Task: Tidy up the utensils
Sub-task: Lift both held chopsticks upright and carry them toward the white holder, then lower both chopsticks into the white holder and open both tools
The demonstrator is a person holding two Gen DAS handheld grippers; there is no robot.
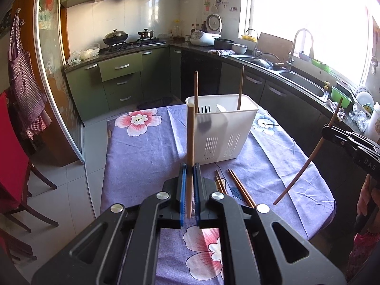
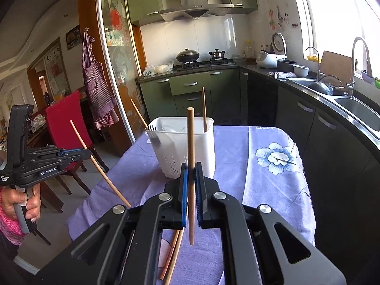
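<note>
A white utensil holder [image 1: 222,133] stands on the purple flowered tablecloth [image 1: 147,156], with two chopsticks [image 1: 240,87], a fork and a white spoon inside. It also shows in the right wrist view [image 2: 182,147]. My left gripper [image 1: 189,168] is shut on a wooden chopstick [image 1: 190,142], held upright just in front of the holder. My right gripper [image 2: 190,168] is shut on another wooden chopstick [image 2: 190,156], also upright, short of the holder. The right gripper [image 1: 325,131] shows at the right in the left wrist view. The left gripper [image 2: 89,153] shows at the left in the right wrist view.
Several chopsticks [image 1: 239,187] lie on the cloth near the table's front. A red chair [image 2: 68,123] stands left of the table. Kitchen counters, a stove [image 1: 133,42] and a sink [image 1: 301,83] run along the back and right.
</note>
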